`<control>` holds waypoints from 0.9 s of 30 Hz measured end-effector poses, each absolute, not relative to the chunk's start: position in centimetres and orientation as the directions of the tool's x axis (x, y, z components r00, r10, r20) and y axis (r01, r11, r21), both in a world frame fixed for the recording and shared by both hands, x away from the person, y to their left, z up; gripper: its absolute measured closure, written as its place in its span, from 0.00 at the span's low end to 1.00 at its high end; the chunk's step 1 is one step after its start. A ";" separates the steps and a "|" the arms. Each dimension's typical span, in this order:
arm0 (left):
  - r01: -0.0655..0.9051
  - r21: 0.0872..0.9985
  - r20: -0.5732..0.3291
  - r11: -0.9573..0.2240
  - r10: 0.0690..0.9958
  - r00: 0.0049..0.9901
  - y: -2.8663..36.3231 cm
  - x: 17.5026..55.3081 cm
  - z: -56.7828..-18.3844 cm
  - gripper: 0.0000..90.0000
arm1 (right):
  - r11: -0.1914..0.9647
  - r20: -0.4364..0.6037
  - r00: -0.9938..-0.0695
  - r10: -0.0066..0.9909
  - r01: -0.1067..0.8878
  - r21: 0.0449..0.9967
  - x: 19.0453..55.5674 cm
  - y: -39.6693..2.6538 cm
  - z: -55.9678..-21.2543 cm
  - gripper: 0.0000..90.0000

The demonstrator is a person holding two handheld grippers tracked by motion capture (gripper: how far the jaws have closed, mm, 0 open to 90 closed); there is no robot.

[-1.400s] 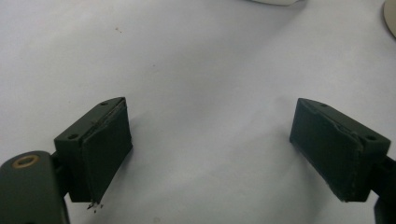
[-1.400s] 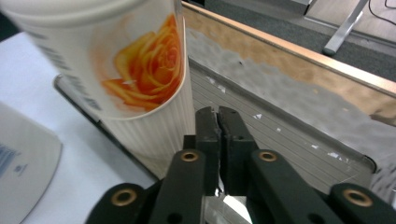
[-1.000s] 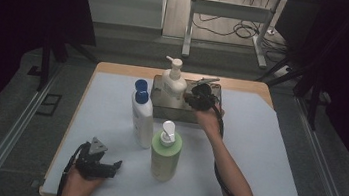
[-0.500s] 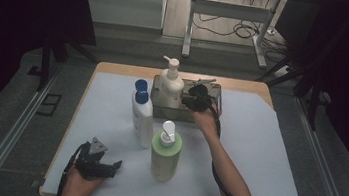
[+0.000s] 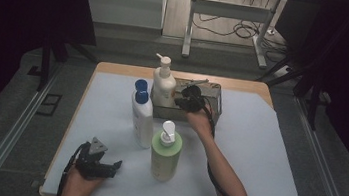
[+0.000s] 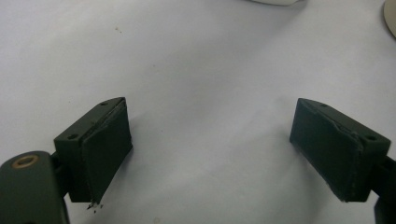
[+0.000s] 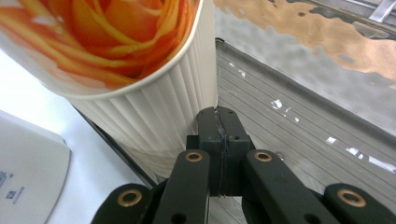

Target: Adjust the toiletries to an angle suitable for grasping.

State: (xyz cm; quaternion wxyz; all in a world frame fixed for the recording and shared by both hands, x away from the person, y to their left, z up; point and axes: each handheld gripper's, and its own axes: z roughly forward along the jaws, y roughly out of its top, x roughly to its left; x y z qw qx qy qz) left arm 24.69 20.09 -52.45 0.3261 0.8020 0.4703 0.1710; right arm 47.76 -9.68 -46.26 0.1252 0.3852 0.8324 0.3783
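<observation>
Nearest, the left gripper [image 5: 104,164] rests wide open and empty on the white worktop [image 5: 266,154]. Farther back, the right gripper [image 7: 218,128], jaws fully together and holding nothing, nudges the white ribbed pump bottle with an orange label [image 5: 163,84], apparently inside the metal tray [image 5: 215,100]. Push low and gently so it stays upright.

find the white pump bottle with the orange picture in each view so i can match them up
High view: the white pump bottle stands at the far middle of the table, in the left end of the metal tray.
Left gripper view: it is not in this picture.
Right gripper view: its ribbed base and orange picture take up the upper left, right beside the shut right gripper.
Shared landmark: the metal tray.
</observation>
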 end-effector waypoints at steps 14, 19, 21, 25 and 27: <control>0.643 0.684 -0.032 -0.345 0.866 0.499 20.1 24.7 -52.5 0.13 | 0.428 0.088 -0.691 0.718 0.537 0.727 47.5 -8.8 -46.2 1.00; 0.643 0.684 -0.032 -0.345 0.866 0.499 20.1 24.7 -52.4 0.13 | 0.426 0.102 -0.704 0.702 0.530 0.733 47.3 -8.3 -46.0 1.00; 0.643 0.684 -0.032 -0.345 0.866 0.499 20.1 24.7 -52.4 0.13 | 0.426 0.106 -0.711 0.696 0.526 0.736 47.3 -8.1 -46.0 1.00; 0.643 0.684 -0.032 -0.345 0.866 0.499 20.1 24.7 -52.4 0.13 | 0.435 0.104 -0.724 0.682 0.516 0.738 47.1 -7.5 -45.9 1.00; 0.643 0.684 -0.032 -0.345 0.866 0.499 20.1 24.7 -52.4 0.13 | 0.439 0.094 -0.721 0.686 0.514 0.737 47.1 -7.3 -45.9 1.00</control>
